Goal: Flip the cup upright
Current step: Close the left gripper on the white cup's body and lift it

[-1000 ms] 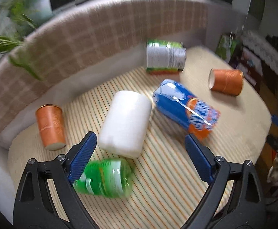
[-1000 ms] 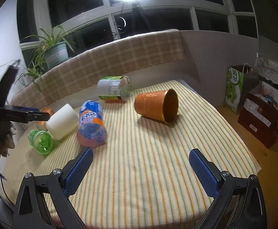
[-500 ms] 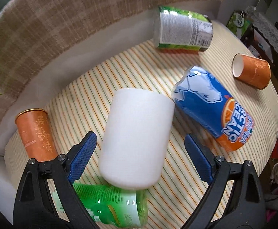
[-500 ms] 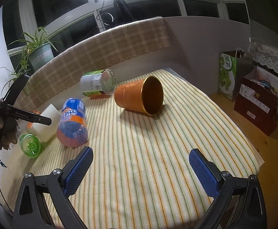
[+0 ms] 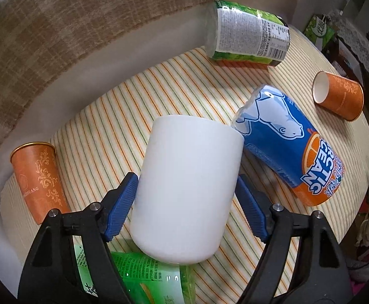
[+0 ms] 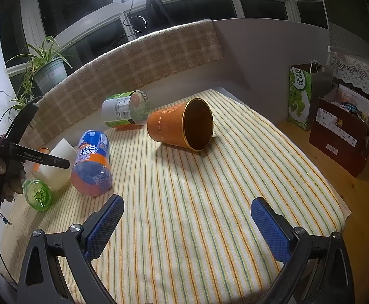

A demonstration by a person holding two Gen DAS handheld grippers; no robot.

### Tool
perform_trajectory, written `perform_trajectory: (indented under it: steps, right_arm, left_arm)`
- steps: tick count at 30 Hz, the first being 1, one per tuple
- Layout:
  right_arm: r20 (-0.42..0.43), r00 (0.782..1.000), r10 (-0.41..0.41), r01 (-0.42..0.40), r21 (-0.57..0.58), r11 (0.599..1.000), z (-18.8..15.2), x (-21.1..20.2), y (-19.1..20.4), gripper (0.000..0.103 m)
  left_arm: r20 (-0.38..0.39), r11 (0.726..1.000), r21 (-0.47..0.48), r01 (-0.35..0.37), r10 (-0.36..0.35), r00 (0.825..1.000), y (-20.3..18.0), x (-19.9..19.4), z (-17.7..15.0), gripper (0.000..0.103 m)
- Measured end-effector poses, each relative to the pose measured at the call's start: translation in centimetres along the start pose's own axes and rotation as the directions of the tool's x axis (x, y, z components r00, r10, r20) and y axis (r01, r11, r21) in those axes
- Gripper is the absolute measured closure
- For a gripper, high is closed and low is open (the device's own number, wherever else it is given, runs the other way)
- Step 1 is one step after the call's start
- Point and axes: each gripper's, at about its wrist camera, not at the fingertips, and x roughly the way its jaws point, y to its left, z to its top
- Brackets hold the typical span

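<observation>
The white cup (image 5: 187,190) lies on its side on the striped tablecloth (image 5: 123,106), between the two blue pads of the left gripper (image 5: 185,202). Both pads sit right against its wall, so the claw looks clamped on it, though the cup hides the actual contact on either side. Its near end covers part of a green bottle (image 5: 146,276), whose lower half is cut off by the frame edge and the gripper's black arms. Which end of the white cup is the mouth cannot be told from the left wrist view. Just right of it lies a blue and orange bottle (image 5: 288,152), with a green and white can (image 5: 247,38) further back by the wall. An orange cup (image 5: 38,177) stands mouth-down at the left, partly behind the gripper arm. A second orange cup (image 5: 339,95) lies on its side far right, showing its pale base. From the right wrist view that same cup (image 6: 181,128) shows its dark open mouth, and the white cup (image 6: 57,162) is small and half hidden behind the left gripper's (image 6: 42,158) black bar. The right gripper (image 6: 187,225) hangs above bare cloth with its pads wide apart, gripping nothing.
</observation>
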Motion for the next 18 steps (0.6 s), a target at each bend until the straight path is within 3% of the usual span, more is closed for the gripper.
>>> perform_trajectory:
  steps: [10, 18]
  right_arm:
    - [0.021, 1.000, 0.016, -0.015, -0.019, 1.000, 0.0, -1.4, 1.0, 0.001]
    - [0.046, 0.998, 0.038, -0.036, -0.036, 0.999, -0.3, -3.1, 1.6, 0.001]
  left_arm:
    - [0.110, 1.000, -0.010, 0.005, -0.003, 0.994, -1.0, -4.4, -1.0, 0.025]
    - [0.207, 0.999, 0.003, 0.037, -0.037, 0.978, -3.4, -8.9, -3.9, 0.026]
